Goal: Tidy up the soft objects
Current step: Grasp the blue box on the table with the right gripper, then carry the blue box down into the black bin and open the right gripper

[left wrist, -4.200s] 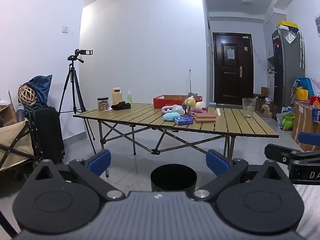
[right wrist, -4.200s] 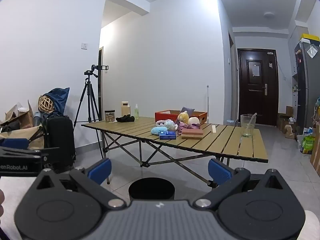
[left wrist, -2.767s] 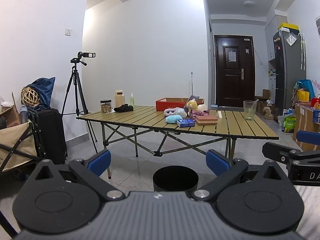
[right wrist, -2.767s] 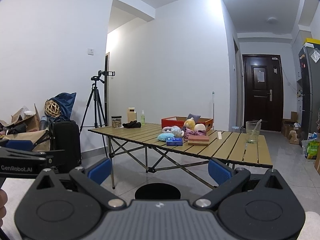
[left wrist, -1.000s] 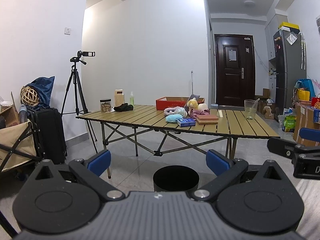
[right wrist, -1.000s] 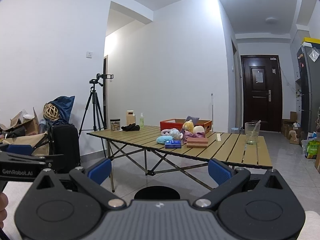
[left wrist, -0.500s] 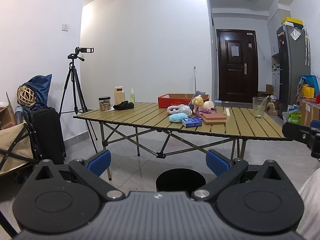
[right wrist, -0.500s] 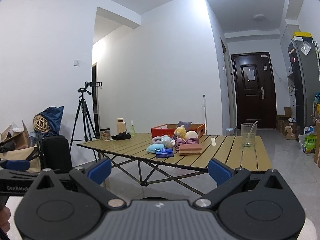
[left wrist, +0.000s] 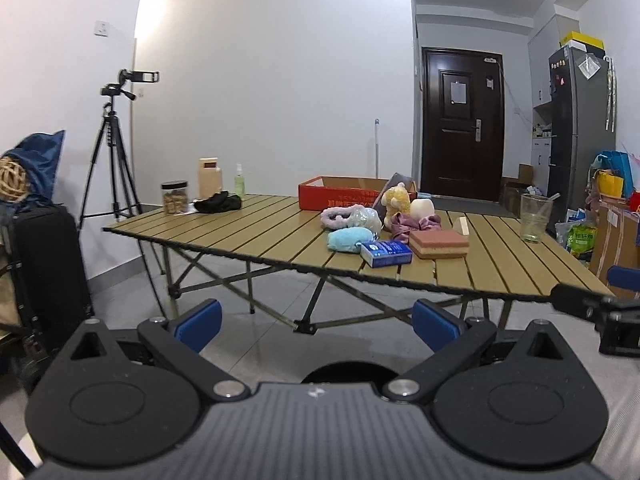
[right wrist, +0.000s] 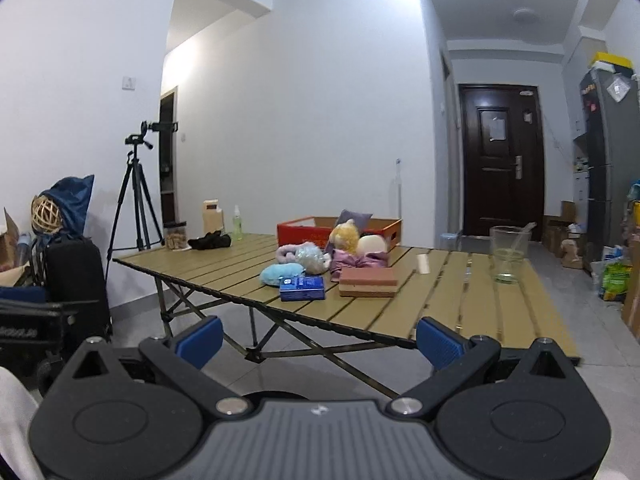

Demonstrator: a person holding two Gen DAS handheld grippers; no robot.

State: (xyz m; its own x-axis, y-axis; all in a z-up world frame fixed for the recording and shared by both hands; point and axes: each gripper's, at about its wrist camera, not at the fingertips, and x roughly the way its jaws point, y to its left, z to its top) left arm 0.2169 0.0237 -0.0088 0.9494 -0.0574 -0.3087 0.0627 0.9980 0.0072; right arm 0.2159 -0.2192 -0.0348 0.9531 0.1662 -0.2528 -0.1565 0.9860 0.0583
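A cluster of soft things lies on the slatted folding table (left wrist: pixel 248 236): a light blue plush (left wrist: pixel 349 239), a pink fluffy band (left wrist: pixel 340 214), a yellow plush toy (left wrist: pixel 396 200), a cream ball (left wrist: pixel 423 208), purple cloth (left wrist: pixel 406 225) and a pink sponge block (left wrist: pixel 439 243). A blue box (left wrist: pixel 386 253) lies in front of them and a red cardboard box (left wrist: pixel 340 197) behind. In the right wrist view the plush (right wrist: pixel 282 272) and sponge block (right wrist: pixel 368 281) show too. My left gripper (left wrist: pixel 316 320) and right gripper (right wrist: pixel 319 341) are open and empty, short of the table's near edge.
A glass cup (left wrist: pixel 534 218) stands at the table's right; a jar (left wrist: pixel 174 197), a bottle (left wrist: pixel 239 186) and black cloth (left wrist: pixel 218 203) sit at its far left. A tripod (left wrist: pixel 116 160) and black suitcase (left wrist: pixel 44 276) stand left. A black bin (left wrist: pixel 348 372) sits on the floor below.
Both grippers have come closer to the table, which now looks larger in both views. Their jaws have stayed open and empty.
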